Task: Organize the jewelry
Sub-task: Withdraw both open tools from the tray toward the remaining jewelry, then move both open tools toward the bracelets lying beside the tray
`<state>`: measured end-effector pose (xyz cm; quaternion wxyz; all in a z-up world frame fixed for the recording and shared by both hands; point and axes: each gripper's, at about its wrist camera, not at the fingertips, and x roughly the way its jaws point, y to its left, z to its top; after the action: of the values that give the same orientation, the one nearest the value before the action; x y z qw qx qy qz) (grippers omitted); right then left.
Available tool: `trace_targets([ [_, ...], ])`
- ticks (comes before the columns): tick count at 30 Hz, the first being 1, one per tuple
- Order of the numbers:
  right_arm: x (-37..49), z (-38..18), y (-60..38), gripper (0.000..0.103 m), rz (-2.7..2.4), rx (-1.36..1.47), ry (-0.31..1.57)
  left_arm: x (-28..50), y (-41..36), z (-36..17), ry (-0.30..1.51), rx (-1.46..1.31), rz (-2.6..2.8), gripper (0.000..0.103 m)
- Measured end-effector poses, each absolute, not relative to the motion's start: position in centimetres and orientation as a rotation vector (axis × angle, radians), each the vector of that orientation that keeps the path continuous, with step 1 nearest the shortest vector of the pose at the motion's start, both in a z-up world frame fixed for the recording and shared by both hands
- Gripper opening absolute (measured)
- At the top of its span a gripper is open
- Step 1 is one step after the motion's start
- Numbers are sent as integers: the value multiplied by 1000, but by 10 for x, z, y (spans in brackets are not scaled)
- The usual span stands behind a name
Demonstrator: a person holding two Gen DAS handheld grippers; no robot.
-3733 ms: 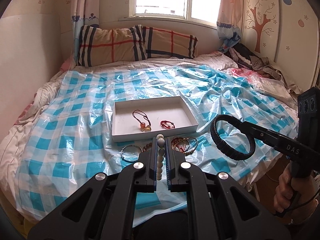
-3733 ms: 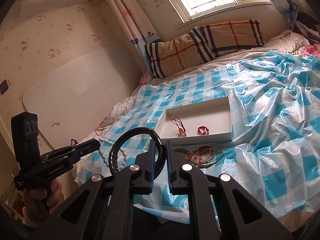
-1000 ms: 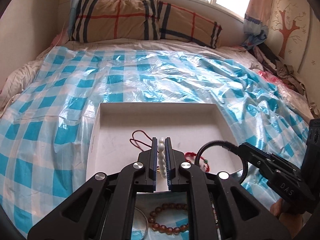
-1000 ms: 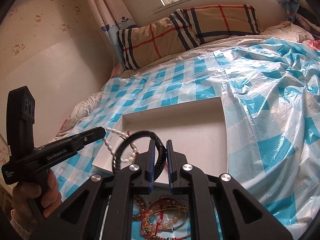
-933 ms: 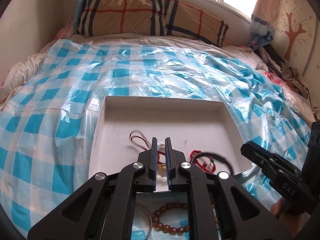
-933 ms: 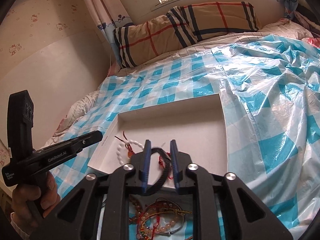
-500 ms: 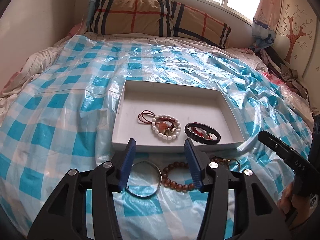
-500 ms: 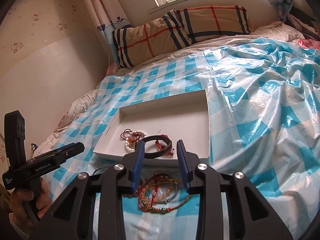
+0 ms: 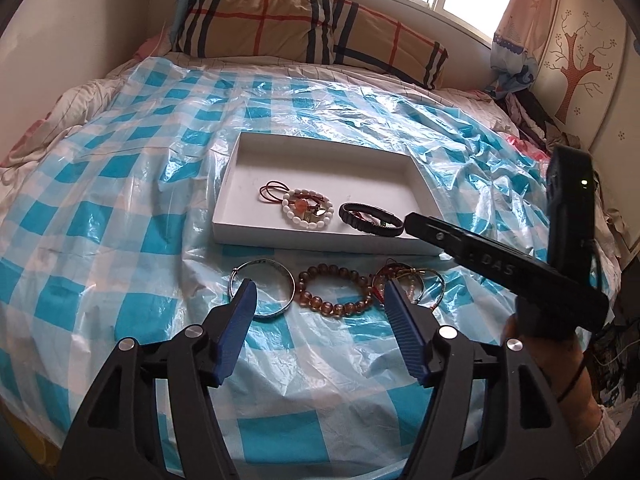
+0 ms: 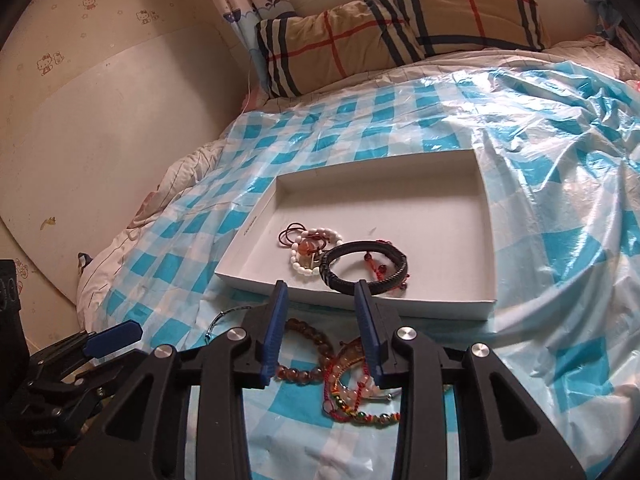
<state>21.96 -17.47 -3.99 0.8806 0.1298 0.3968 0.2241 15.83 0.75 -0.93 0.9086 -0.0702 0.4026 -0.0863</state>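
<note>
A white tray (image 9: 236, 184) (image 10: 420, 220) lies on the bed. In it rest a white bead bracelet (image 9: 288, 204) (image 10: 298, 258), a black band bracelet (image 9: 352, 216) (image 10: 364, 245) and red cords (image 9: 270, 192). On the sheet in front of the tray lie a silver bangle (image 9: 262, 265), a brown bead bracelet (image 9: 332, 308) (image 10: 298, 374) and a tangle of coloured bracelets (image 9: 416, 280) (image 10: 352, 392). My left gripper (image 9: 319, 286) hovers above the loose pieces, its jaws opening and holding nothing. My right gripper (image 10: 320, 285) is open and empty near the tray's front edge.
A blue-checked plastic sheet (image 9: 120, 200) covers the bed. A plaid pillow (image 9: 300, 28) lies at the head under the window. Crumpled clothes (image 9: 532, 120) sit at the far right. A pale board (image 10: 100, 140) leans on the left wall. A person's hand (image 9: 560, 360) holds the right gripper.
Both grippers let go of their bracelets and opened. The white beads and the black band now lie in the tray. Both grippers have pulled back toward the near edge.
</note>
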Motion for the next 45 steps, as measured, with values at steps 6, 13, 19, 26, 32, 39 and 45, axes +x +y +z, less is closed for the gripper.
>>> trace_targets([
  [6, 244, -60, -173, 32, 448, 291, 883, 161, 10, -10, 838, -153, -173, 63],
  [13, 181, -12, -195, 34, 415, 227, 759, 153, 10, 0, 820, -151, -176, 65],
  [19, 117, -6, -227, 36, 346, 247, 760, 130, 9, 12, 802, -139, -178, 71],
  [26, 74, -6, -231, 37, 340, 239, 784, 96, -2, 23, 798, -109, -208, 73],
  [32, 56, 3, -229, 40, 345, 235, 768, 68, -3, 34, 776, -86, -208, 77],
  [39, 34, 12, -225, 44, 352, 224, 753, 43, 0, 46, 745, -64, -199, 79],
  [45, 19, 19, -224, 47, 343, 214, 743, 27, -1, 55, 716, -46, -195, 81],
])
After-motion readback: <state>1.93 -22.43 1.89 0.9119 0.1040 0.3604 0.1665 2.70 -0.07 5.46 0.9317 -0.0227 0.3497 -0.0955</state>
